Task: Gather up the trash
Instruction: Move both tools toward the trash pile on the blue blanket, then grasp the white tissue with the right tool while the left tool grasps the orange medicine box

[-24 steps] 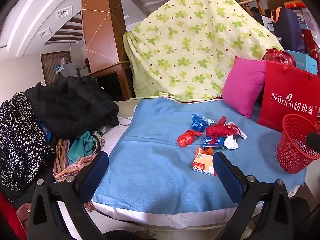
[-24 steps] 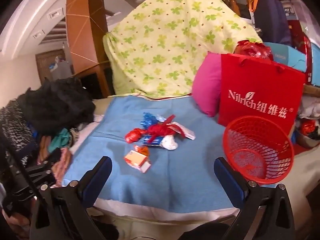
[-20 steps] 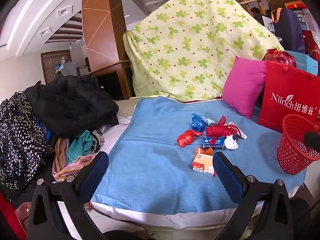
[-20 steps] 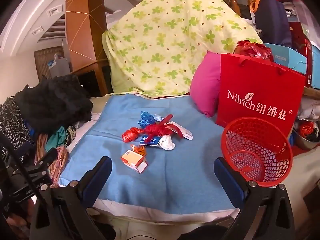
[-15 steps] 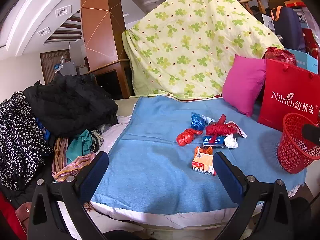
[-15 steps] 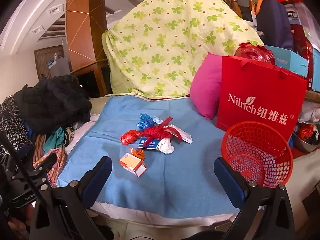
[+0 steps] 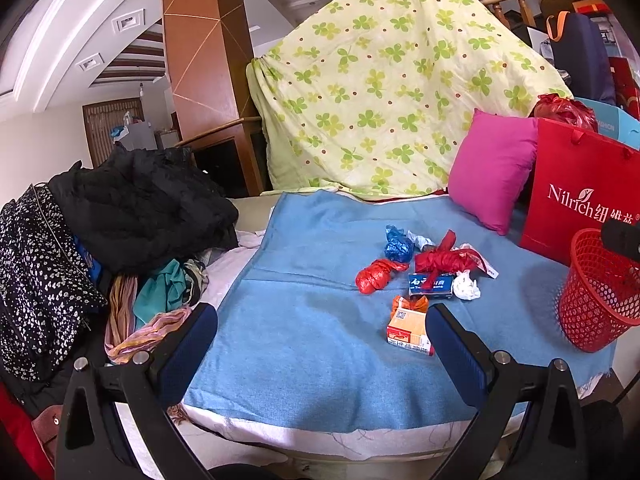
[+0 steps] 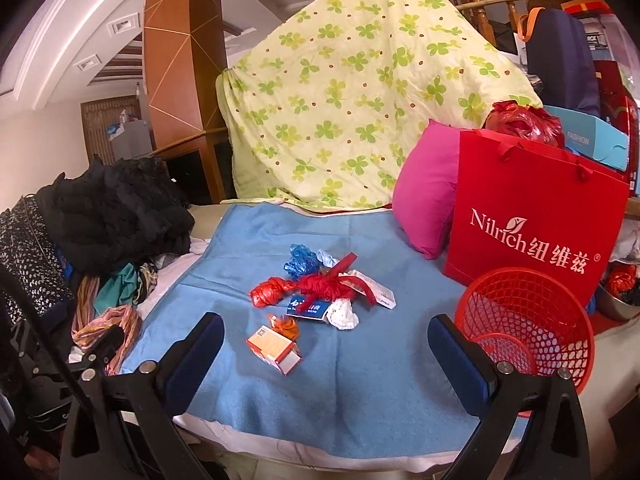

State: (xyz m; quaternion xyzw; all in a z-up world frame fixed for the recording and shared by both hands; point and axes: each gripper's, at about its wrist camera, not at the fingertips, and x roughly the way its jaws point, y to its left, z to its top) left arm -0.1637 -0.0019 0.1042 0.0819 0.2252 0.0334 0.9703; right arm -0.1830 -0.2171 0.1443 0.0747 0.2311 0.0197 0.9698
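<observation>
Several pieces of trash lie on a blue blanket (image 7: 304, 320): an orange and white carton (image 7: 407, 327) (image 8: 274, 347), a red crumpled bag (image 7: 375, 275) (image 8: 267, 292), a blue crumpled bag (image 7: 398, 246) (image 8: 301, 261), a red ribbon bundle (image 7: 444, 260) (image 8: 332, 283), a blue box (image 7: 432, 285) (image 8: 309, 307) and white paper (image 7: 467, 287) (image 8: 343, 311). A red mesh basket (image 7: 596, 292) (image 8: 528, 322) stands at the right. My left gripper (image 7: 320, 340) and right gripper (image 8: 326, 350) are open and empty, near the blanket's front edge.
A red Nilrich paper bag (image 8: 532, 232) and a pink pillow (image 8: 426, 200) stand behind the basket. A green-patterned quilt (image 8: 360, 100) rises at the back. A pile of dark and coloured clothes (image 7: 120, 232) lies at the left.
The right gripper has drifted slightly, so the trash and basket sit a little lower and more to the left in its view. The left view has barely changed. Both grippers stay open.
</observation>
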